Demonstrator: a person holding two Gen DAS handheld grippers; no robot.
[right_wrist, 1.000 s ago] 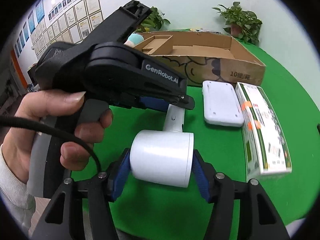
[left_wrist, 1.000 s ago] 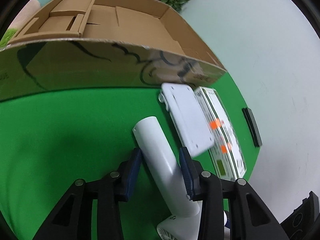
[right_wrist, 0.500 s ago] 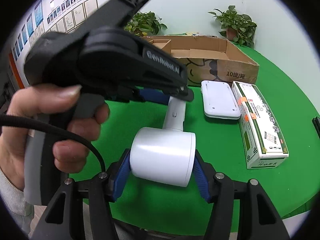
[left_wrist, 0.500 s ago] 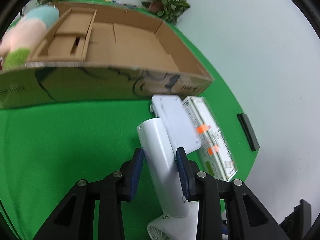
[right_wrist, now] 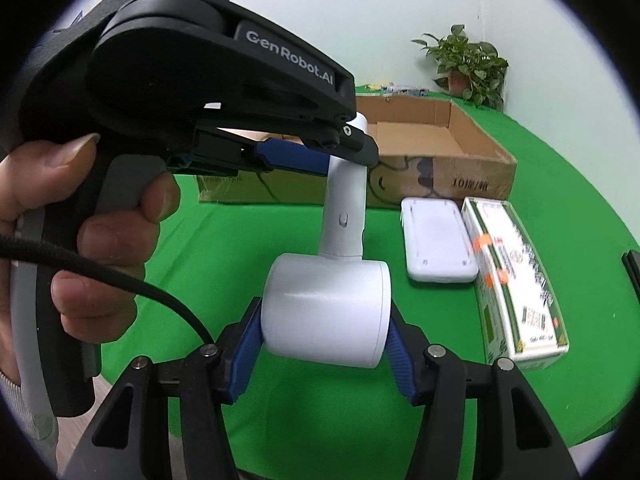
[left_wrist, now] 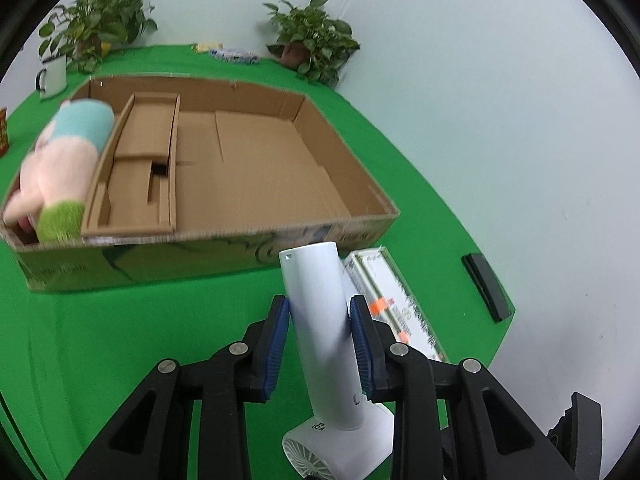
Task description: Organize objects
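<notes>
A white hand-held fan [left_wrist: 324, 332] is held in the air by both grippers. My left gripper [left_wrist: 320, 332] is shut on its handle. My right gripper [right_wrist: 324, 320] is shut on its round head [right_wrist: 328, 308]. The left gripper also shows in the right wrist view [right_wrist: 312, 152], clamped on the handle [right_wrist: 344, 208]. An open cardboard box [left_wrist: 248, 168] stands beyond on the green table, with a plush toy [left_wrist: 60, 164] in its left compartment. A white flat device [right_wrist: 438, 240] and a white-green carton [right_wrist: 516, 280] lie in front of the box.
A black bar [left_wrist: 486, 286] lies at the table's right edge. Potted plants [left_wrist: 312, 40] and a white mug [left_wrist: 52, 76] stand at the far side. The box's wall [right_wrist: 440, 184] is close ahead of the fan.
Both grippers have lifted the fan off the table and tipped its handle upward. The left view now looks down into the box, and the white device is hidden behind the handle there.
</notes>
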